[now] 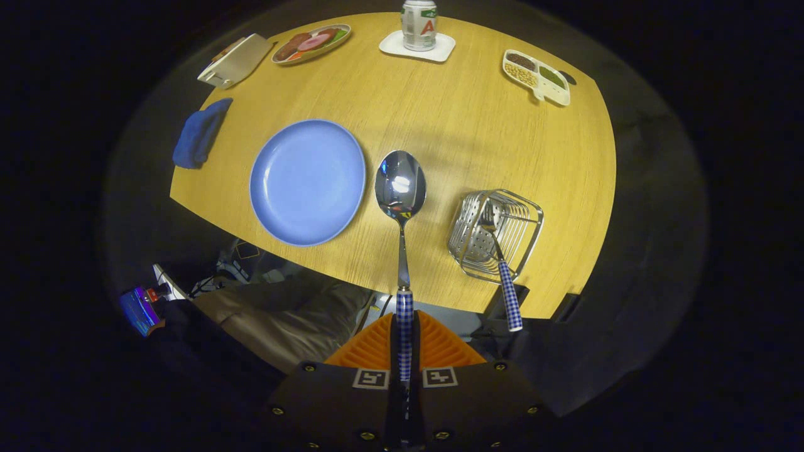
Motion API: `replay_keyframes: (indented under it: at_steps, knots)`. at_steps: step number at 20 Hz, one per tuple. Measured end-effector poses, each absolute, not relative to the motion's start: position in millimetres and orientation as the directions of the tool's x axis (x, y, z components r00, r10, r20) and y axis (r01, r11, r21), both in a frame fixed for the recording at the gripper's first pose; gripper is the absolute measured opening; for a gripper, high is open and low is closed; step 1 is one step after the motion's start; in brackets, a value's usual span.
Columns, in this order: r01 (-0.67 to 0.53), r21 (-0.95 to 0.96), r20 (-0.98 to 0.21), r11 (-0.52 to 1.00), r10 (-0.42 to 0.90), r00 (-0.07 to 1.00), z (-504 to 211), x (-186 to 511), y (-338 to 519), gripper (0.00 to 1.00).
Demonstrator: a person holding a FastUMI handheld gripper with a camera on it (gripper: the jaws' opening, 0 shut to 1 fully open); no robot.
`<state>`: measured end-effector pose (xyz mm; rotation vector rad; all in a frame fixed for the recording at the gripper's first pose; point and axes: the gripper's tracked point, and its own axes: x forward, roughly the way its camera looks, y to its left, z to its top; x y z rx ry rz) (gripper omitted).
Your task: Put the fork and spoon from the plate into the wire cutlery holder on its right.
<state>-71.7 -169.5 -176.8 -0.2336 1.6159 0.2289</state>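
Both fingers [377, 345] are clamping the spoon [401, 188] handle; we are hovering over the table [465, 144] between plate [307, 181] and holder [496, 233].

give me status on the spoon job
Gripper shut on spoon, held above table. Fork already in wire holder. Plate empty.
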Motion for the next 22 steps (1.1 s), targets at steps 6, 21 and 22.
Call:
replay_keyframes:
  at_steps: [6, 21, 22]
  knots:
    - [-0.204, 0.011, -0.996, 0.979, -0.008, -0.094, -178.2, -76.8, -198.9, 0.05]
    - [-0.005, 0.065, -0.960, 0.998, 0.061, -0.272, -212.2, -74.1, -230.6, 0.05]
    - [-0.007, 0.060, -0.955, 0.998, 0.056, -0.290, -214.2, -72.6, -232.1, 0.05]
